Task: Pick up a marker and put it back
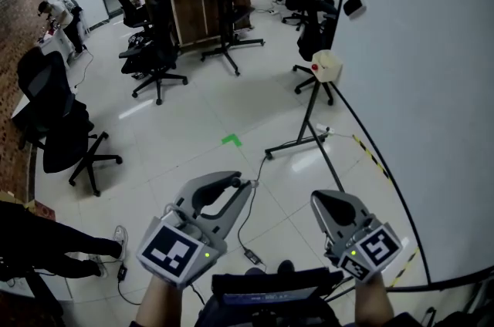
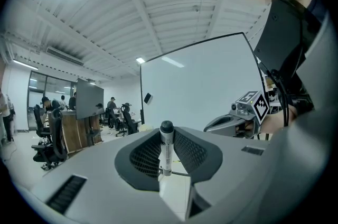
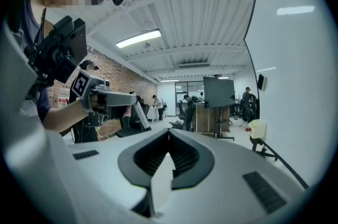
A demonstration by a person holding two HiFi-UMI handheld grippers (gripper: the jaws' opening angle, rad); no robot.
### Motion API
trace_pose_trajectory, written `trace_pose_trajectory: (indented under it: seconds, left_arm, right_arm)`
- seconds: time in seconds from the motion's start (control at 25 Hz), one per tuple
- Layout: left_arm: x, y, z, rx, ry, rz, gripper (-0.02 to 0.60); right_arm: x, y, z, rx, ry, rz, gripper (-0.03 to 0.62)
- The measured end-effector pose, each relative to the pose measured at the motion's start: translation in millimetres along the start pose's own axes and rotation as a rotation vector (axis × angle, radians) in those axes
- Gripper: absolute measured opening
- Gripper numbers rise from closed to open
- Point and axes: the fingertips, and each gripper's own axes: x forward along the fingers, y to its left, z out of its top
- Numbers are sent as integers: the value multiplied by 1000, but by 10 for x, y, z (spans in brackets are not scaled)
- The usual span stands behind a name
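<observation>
A white marker with a black cap (image 2: 166, 151) stands upright between the jaws of my left gripper (image 2: 167, 132), which is shut on it. In the head view the left gripper (image 1: 234, 182) is low and left of centre, pointing out over the floor. My right gripper (image 1: 324, 201) is level beside it, nearer the whiteboard (image 1: 432, 86). In the right gripper view the right gripper (image 3: 169, 133) has its tips together with nothing between them. Each gripper shows in the other's view: the right gripper (image 2: 228, 123) and the left gripper (image 3: 112, 99).
A black eraser (image 1: 353, 5) sticks high on the whiteboard. A stand with a beige box (image 1: 326, 65) is in front of the board, with a cable (image 1: 248, 225) trailing over the floor. Office chairs (image 1: 65, 140) and seated people are at the left and back.
</observation>
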Motion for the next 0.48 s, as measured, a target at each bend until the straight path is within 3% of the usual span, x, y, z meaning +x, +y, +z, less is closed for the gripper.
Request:
trace_pose_trajectory:
  seconds: [0.48]
  left_arm:
    - [-15,45,-7,0,6,14,71]
  right_arm:
    - [63,-18,18,-4,-6,15,12]
